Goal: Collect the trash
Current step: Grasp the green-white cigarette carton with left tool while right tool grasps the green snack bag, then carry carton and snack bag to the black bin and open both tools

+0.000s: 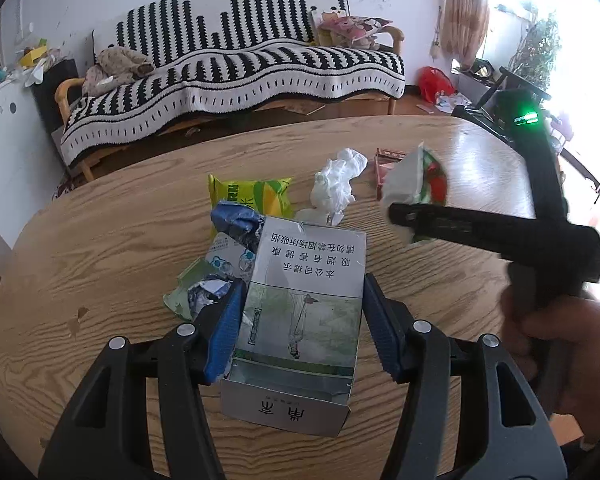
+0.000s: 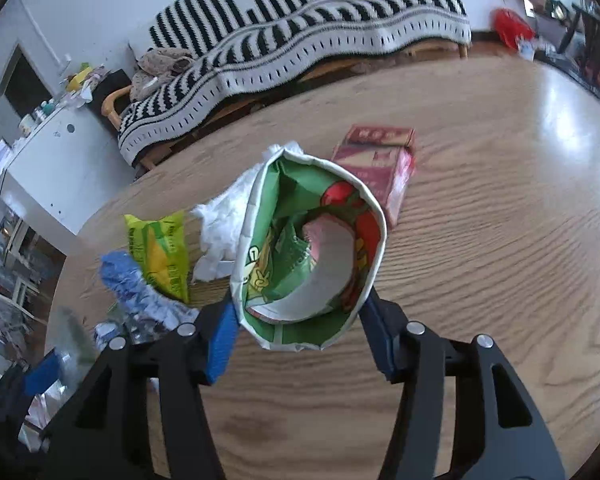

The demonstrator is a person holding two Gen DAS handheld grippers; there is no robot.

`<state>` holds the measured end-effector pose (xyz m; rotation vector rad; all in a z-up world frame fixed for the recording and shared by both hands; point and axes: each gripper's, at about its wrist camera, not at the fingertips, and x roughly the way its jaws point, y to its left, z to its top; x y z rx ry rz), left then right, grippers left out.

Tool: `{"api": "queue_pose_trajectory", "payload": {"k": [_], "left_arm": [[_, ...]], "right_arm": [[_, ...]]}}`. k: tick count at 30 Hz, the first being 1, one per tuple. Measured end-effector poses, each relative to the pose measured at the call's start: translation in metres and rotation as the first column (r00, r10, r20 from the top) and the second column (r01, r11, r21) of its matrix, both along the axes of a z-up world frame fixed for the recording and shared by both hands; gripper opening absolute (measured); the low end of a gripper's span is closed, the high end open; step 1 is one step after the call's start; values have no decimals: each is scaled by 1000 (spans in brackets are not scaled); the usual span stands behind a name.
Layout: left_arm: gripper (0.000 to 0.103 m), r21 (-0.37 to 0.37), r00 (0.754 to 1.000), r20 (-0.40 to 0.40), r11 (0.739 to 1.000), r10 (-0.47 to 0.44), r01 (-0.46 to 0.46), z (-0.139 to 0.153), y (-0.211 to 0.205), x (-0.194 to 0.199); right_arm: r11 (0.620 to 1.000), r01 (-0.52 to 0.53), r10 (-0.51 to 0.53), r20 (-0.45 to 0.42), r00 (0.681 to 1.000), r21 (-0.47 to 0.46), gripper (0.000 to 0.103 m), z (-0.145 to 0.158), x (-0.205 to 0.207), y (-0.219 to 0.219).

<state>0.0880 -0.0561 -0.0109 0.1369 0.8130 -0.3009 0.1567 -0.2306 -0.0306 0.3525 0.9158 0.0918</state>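
trash scattered on wooden surface point(image 1: 100, 272). left gripper point(image 1: 304, 320) pinching grey cigarette pack point(image 1: 304, 304) by its sides, lid flap open toward camera. right gripper point(image 2: 300, 316) pinching crushed green paper cup point(image 2: 308, 248), mouth facing camera. still lying on surface: yellow snack bag point(image 1: 252, 196), white tissue wad point(image 1: 336, 184), blue crumpled wrapper point(image 1: 236, 220), red cigarette pack point(image 2: 384, 168) behind cup.

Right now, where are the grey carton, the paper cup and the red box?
grey carton point(image 1: 304, 300): left wrist view, printed top face.
paper cup point(image 2: 374, 208): right wrist view, white rim.
red box point(image 2: 380, 168): right wrist view, top face.
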Motion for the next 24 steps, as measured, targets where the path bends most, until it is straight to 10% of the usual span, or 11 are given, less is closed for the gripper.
{"api": "queue_pose_trajectory", "payload": {"k": [16, 24], "left_arm": [[57, -79, 993, -5, 990, -121, 120, 16, -109, -28], [57, -162, 953, -8, 941, -301, 296, 15, -224, -71]], "right_arm": [[984, 108, -102, 53, 993, -140, 55, 50, -140, -125], [936, 296, -290, 59, 955, -189, 56, 45, -234, -235]]}}
